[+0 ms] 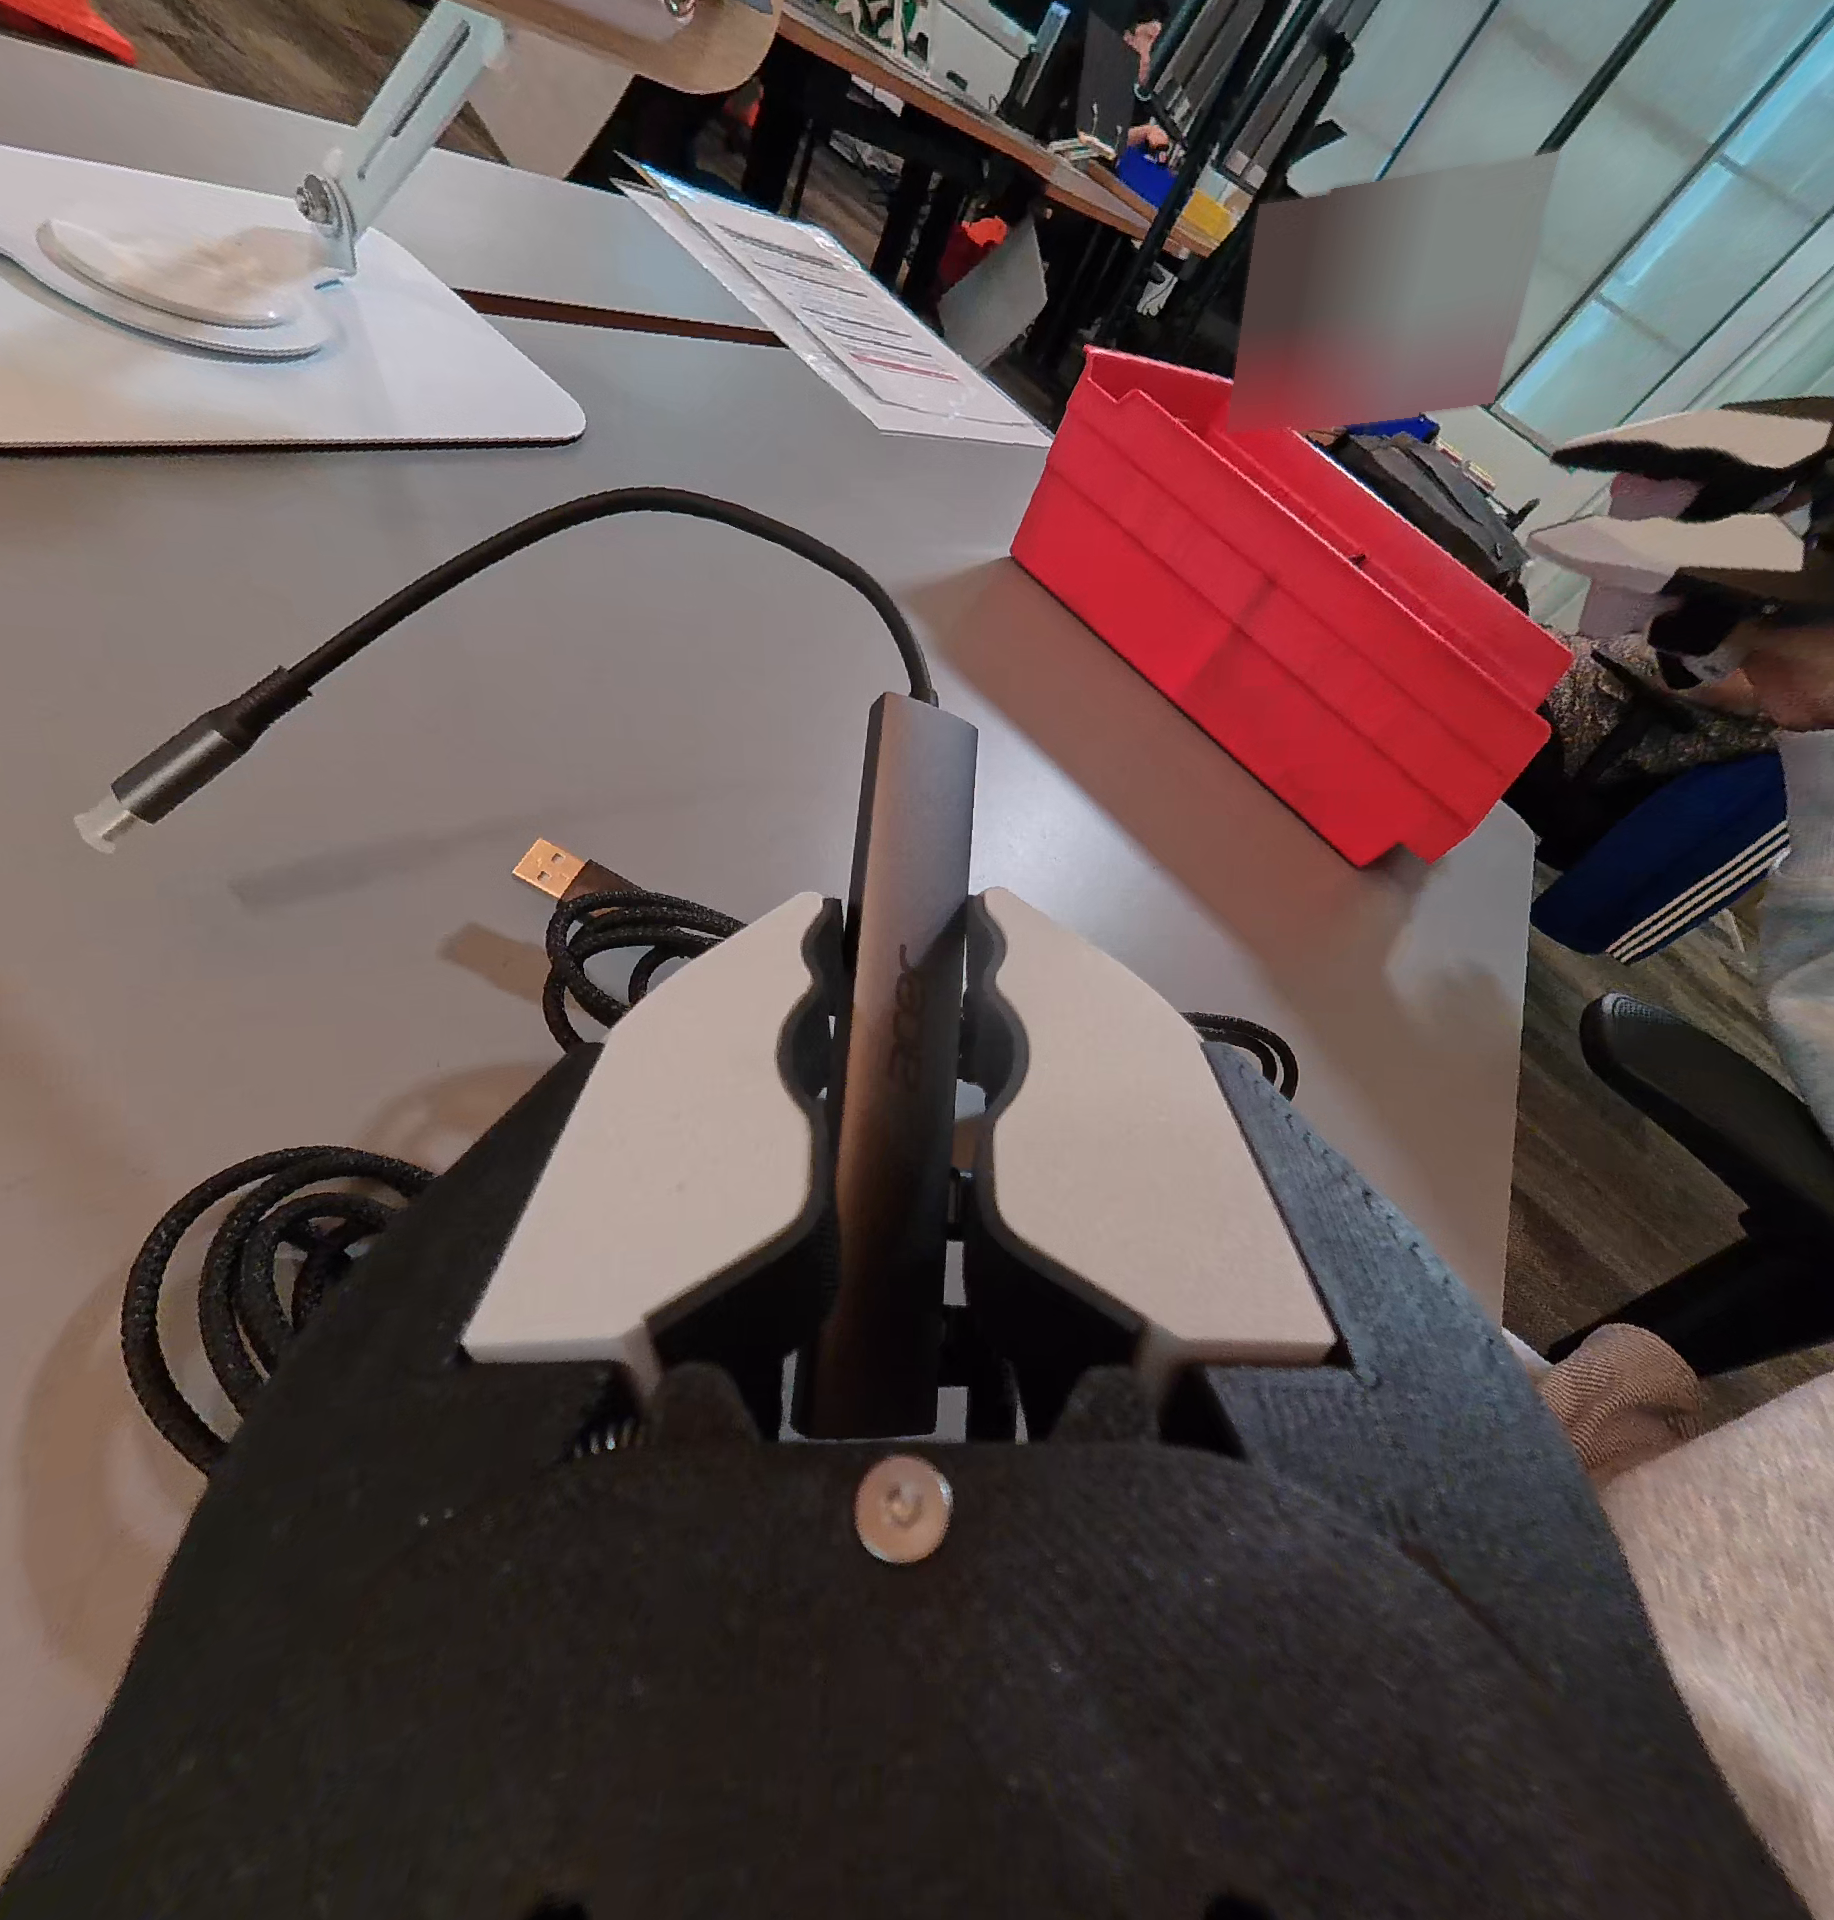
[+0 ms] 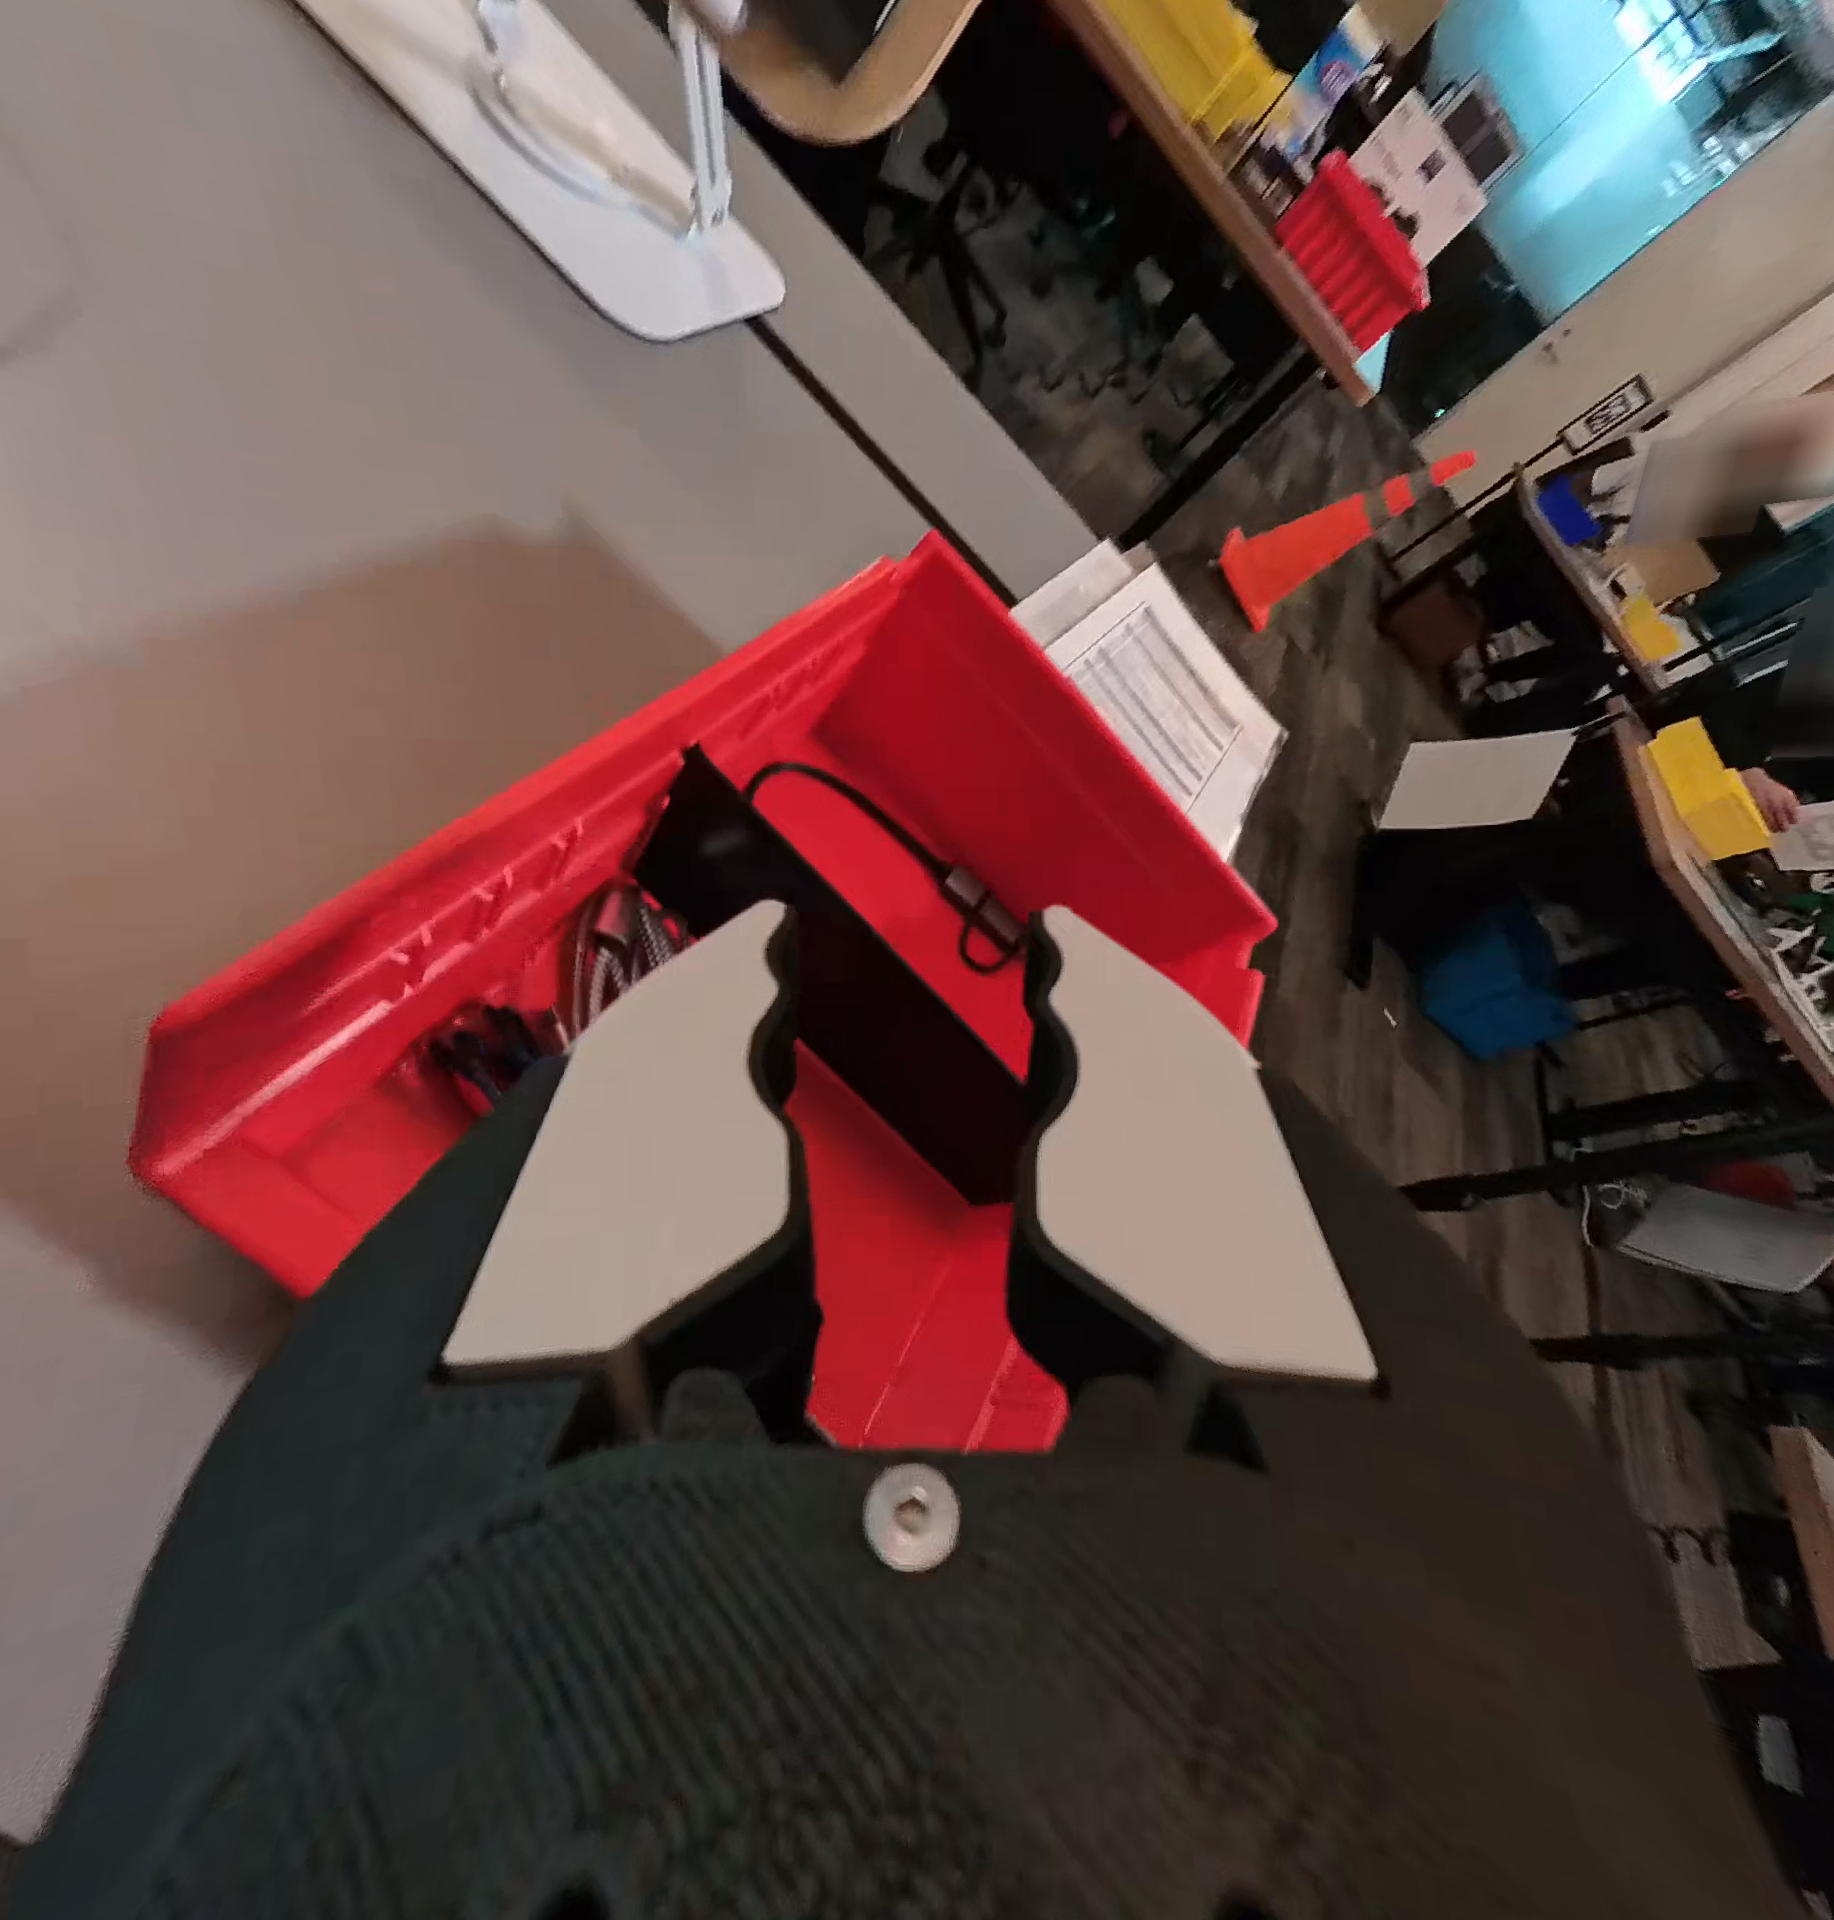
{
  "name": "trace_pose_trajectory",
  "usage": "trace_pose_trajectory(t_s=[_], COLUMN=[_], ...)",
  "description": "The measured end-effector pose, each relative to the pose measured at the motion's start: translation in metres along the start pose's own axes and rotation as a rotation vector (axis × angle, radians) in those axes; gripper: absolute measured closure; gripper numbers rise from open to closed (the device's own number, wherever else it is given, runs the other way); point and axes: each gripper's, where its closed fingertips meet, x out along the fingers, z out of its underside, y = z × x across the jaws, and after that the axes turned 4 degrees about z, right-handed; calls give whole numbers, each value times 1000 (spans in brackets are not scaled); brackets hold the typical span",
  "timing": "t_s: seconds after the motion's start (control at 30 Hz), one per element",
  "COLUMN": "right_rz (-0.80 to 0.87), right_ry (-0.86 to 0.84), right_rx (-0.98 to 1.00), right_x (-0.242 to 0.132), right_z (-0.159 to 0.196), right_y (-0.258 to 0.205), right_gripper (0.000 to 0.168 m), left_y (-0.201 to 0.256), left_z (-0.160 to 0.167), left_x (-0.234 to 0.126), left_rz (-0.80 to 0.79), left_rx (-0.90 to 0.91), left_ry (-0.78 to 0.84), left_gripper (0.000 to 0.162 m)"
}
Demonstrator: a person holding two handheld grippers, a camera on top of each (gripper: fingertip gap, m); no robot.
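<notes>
My left gripper is shut on a slim dark grey USB hub and holds it on edge, pointing forward above the grey table. The hub's black cable arcs left to a capped plug. A coiled black braided cable with a gold USB plug lies under the gripper. My right gripper is open and empty above a red bin. A black box with a thin cable, and other cables, lie in the bin. The bin and right gripper also show in the left wrist view.
A white pad with a metal stand sits at the table's far left. A laminated sheet lies behind the bin, near the far edge. The table's right edge is just past the bin. Beyond it are a chair, an orange cone and other desks. One gripper's finger ends stand about 40 centimetres off the other's.
</notes>
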Motion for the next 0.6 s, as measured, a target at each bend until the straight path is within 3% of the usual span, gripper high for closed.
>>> trace_pose_trajectory(t_s=[0.13,0.27,0.33,0.4,0.5,0.6], right_rz=[-2,-95,-170,-210,-317,-538], right_ry=[109,290,393,508,720,618], right_rx=[48,117,162,232,438,573], right_x=[-8,-16,-19,-22,-32,-17], right_z=[-27,-78,-108,-138,-175,-175], right_y=[-2,-32,-59,-86,-136,-207], right_gripper=[134,142,146,166,168,163], left_y=[0,1,2,4,11,18], left_z=[0,-1,-1,-1,-2,-3], left_x=[0,0,0,0,1,2], left_rz=[3,10,18,31,76,126], left_rx=[-4,-13,-21,-30,-47,-86], left_ry=[2,10,17,24,40,61], left_gripper=[140,140,140,140,144,147])
